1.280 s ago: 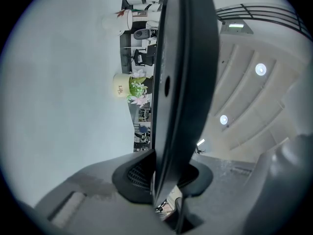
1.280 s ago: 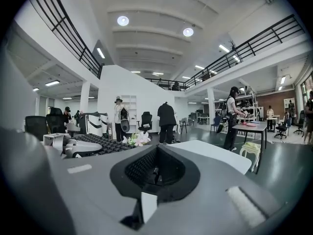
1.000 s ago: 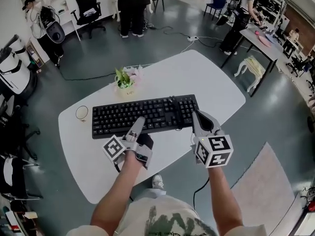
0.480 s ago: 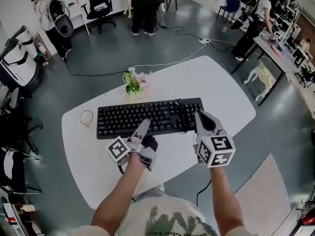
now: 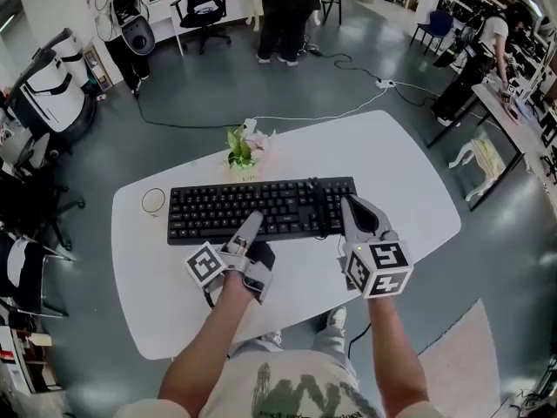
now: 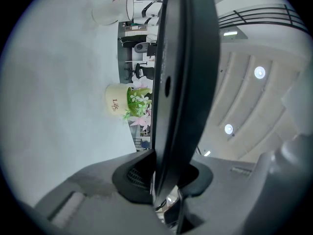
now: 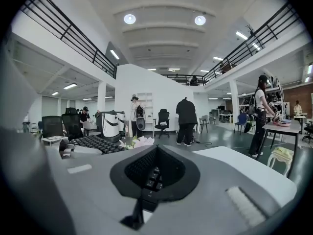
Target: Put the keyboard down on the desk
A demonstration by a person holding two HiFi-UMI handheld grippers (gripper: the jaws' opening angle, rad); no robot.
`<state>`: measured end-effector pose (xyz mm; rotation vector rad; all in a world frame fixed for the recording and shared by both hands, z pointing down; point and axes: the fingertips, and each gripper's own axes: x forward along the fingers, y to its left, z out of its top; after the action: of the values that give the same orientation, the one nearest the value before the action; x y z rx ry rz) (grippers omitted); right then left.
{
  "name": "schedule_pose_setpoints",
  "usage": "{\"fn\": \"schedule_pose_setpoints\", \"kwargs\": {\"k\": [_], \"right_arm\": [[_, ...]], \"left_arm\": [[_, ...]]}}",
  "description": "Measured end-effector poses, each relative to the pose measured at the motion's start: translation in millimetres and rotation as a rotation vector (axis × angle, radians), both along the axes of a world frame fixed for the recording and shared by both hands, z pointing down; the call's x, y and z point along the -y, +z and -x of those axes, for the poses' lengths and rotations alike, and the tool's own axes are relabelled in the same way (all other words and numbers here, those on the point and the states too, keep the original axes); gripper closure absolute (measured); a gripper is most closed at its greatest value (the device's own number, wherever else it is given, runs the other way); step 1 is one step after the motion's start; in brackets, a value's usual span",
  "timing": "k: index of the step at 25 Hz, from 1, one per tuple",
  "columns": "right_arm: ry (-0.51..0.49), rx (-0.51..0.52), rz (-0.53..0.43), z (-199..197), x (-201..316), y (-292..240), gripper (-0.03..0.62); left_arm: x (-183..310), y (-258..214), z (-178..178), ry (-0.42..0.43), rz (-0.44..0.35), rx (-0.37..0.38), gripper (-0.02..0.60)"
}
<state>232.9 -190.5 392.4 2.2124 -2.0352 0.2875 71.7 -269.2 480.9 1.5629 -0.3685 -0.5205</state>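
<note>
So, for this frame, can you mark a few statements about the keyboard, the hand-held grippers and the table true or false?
1. The keyboard is black. True.
2. The left hand-held gripper is empty. False: it is shut on the keyboard's near edge.
3. A plant stands on the table beyond the keyboard. True.
4. The cup sits off the keyboard's right end. False: it sits off the left end.
5. The table is dark wood. False: its top is white.
</note>
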Motion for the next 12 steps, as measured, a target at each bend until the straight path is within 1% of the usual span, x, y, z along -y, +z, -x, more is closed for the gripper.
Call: {"fn": "schedule_pose_setpoints", "kwargs": {"k": [4,8,12], "right_arm": [[-0.087,0.015,0.01,-9.7,10.0,13.5,0.595],[-0.191,0.026,0.029,-39.7,26.3,8.8,0.594],[-0.284,0.029,0.032,-52.5,36.3,9.9,0.595]], "left_arm": [[-3.4,8.9,-8.4,-0.054,-0.011,-0.001,0.495],[-7.4,-2.9,-34.2,-0.126,-0.008,-0.015,0.495],[-11.9,-6.3,-45.7,-0.192,-0.024,-0.007,0.495]]}}
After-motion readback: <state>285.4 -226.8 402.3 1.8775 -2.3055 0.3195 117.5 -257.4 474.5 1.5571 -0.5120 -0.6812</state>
